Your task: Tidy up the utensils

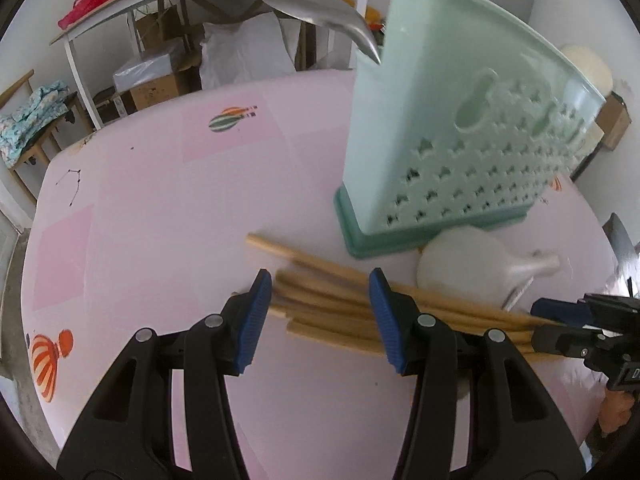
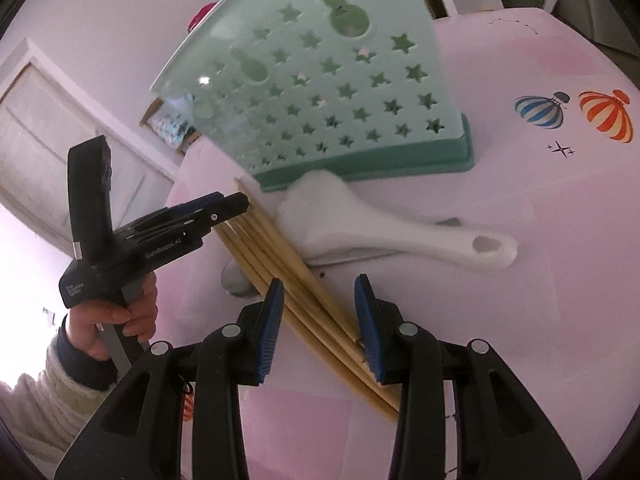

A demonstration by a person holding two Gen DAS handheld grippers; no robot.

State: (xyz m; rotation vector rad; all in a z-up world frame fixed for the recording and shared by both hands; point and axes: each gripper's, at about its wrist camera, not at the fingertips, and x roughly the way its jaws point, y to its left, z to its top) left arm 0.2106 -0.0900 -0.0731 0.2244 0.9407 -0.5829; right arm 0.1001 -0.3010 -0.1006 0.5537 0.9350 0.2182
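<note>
A bundle of wooden chopsticks (image 1: 328,292) lies on the pink table, also in the right wrist view (image 2: 280,256). My left gripper (image 1: 318,296) is open with its jaws on either side of one end of the bundle. My right gripper (image 2: 320,308) is open with its jaws on either side of the other end. A mint green utensil holder (image 1: 452,120) with star holes stands just behind, with a metal spoon (image 1: 320,8) sticking out of it. A white rice paddle (image 2: 384,232) lies next to the holder's base (image 2: 360,164), on top of a metal utensil.
The pink tablecloth (image 1: 160,220) has balloon prints (image 2: 604,114). A white-legged desk (image 1: 104,12), boxes and bags stand beyond the table's far edge. The left gripper (image 2: 224,210) and the hand holding it show at left in the right wrist view.
</note>
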